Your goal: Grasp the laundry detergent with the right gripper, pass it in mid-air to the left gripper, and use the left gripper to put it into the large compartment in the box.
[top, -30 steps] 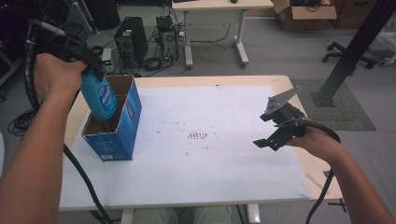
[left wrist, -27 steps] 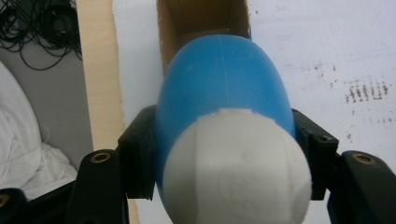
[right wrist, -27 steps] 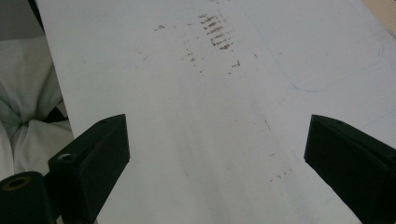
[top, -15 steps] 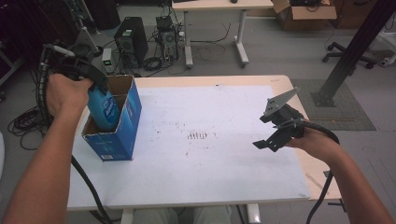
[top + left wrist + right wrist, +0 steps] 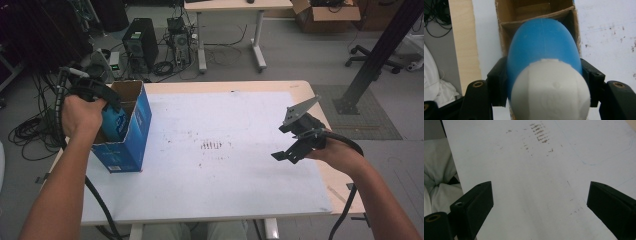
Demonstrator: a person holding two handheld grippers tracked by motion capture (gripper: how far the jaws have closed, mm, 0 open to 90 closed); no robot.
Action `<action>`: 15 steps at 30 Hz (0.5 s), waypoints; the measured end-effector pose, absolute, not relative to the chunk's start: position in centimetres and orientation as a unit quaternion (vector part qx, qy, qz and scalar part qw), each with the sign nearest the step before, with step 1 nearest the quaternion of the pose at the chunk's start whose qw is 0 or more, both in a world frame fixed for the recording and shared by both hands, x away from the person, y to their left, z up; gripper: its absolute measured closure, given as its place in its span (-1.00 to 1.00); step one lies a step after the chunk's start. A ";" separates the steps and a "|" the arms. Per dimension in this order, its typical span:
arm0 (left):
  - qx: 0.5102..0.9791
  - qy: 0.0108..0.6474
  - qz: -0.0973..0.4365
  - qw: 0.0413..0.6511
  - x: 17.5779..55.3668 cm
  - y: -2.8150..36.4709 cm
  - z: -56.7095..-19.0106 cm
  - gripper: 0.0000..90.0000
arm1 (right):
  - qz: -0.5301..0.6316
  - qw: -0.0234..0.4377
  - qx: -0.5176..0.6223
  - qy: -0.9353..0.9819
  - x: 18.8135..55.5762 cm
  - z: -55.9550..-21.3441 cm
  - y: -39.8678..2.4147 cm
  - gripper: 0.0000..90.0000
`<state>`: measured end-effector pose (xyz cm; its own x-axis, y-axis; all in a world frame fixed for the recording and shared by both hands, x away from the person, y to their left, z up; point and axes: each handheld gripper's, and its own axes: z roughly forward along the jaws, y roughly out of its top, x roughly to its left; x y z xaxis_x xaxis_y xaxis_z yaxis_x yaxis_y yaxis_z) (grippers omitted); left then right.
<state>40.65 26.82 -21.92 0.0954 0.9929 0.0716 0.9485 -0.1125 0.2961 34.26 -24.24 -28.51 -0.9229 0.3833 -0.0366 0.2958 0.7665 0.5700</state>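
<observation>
Left tongs (image 5: 544, 82) clamp blue plastic bottle with white cap (image 5: 544, 57) over open blue cardboard box (image 5: 131, 131), far-left tabletop (image 5: 240, 200); lower straight, release once inside. Right tongs (image 5: 544, 205) wide, idle.

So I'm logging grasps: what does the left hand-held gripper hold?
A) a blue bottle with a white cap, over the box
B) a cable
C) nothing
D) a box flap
A: the left hand-held gripper has its jaws shut on the blue bottle above the open box.
</observation>
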 end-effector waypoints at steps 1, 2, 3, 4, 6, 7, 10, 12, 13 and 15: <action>0.736 0.659 0.127 0.086 40.7 26.9 -22.5 -0.16 | 0.290 0.075 0.182 0.937 34.3 -28.5 -24.2 -0.85; 0.736 0.659 0.127 0.086 40.7 26.9 -22.5 -0.16 | 0.289 0.075 0.183 0.936 34.3 -28.6 -24.2 -0.85; 0.736 0.660 0.127 0.086 40.7 26.9 -23.0 -0.16 | 0.289 0.074 0.183 0.937 34.3 -28.6 -24.2 -0.85; 0.736 0.659 0.127 0.086 40.7 26.9 -23.3 -0.16 | 0.289 0.074 0.183 0.937 34.3 -28.6 -24.2 -0.85; 0.736 0.659 0.128 0.086 40.7 26.9 -23.8 -0.16 | 0.289 0.074 0.182 0.937 34.3 -28.7 -24.1 -0.85; 0.738 0.658 0.127 0.085 40.7 26.9 -24.1 -0.16 | 0.288 0.073 0.183 0.937 34.3 -28.7 -24.1 -0.85; 0.738 0.658 0.126 0.085 40.7 26.9 -24.8 -0.16 | 0.289 0.072 0.184 0.937 34.3 -28.9 -24.1 -0.85; 0.738 0.657 0.125 0.085 40.8 26.9 -25.2 -0.16 | 0.288 0.071 0.185 0.937 34.3 -28.9 -24.1 -0.85; 0.739 0.657 0.125 0.085 40.8 26.9 -25.4 -0.16 | 0.288 0.071 0.185 0.937 34.3 -29.0 -24.1 -0.85; 0.739 0.657 0.125 0.085 40.8 26.9 -25.6 -0.16 | 0.287 0.070 0.187 0.937 34.3 -29.1 -24.2 -0.85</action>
